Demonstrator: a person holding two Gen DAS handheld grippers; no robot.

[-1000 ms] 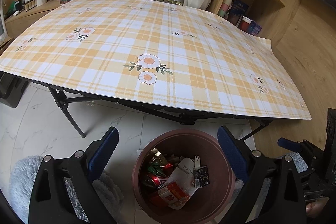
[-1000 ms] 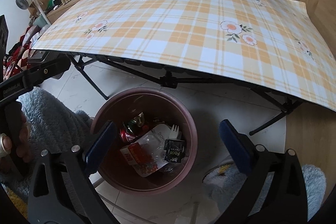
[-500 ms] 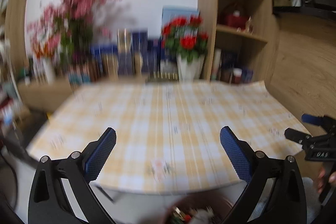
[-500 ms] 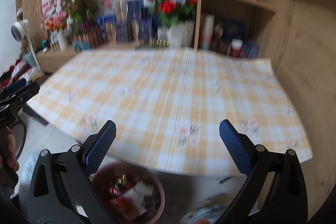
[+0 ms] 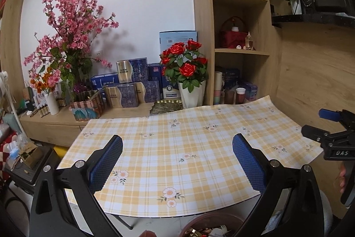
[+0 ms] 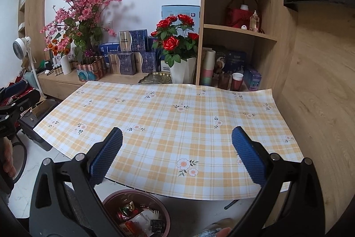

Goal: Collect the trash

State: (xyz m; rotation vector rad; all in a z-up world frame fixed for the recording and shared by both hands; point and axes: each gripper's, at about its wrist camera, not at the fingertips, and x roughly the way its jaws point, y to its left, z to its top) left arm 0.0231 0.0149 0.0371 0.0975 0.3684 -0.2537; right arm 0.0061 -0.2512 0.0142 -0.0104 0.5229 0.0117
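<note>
Though earlier downward, hand-held grippers [image 6: 177, 153] level.

Both wrist views face table [image 5: 177, 159], overlapping; left view lower.

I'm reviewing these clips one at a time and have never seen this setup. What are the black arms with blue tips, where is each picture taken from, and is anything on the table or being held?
No robot here: a person holds a two-finger tool in each hand, and a fisheye camera on each looks forward along its fingers. One picture comes from the left tool, the other from the right tool. The blue pads are the fingertips; both tools are open and hold nothing. Each camera also catches the other tool at its edge. Ahead is a table under a yellow plaid cloth with nothing lying on it. Below its near edge stands a brown bin with wrappers and a can inside, so the trash looks collected. Flowers and boxes sit on the shelf behind.
</note>
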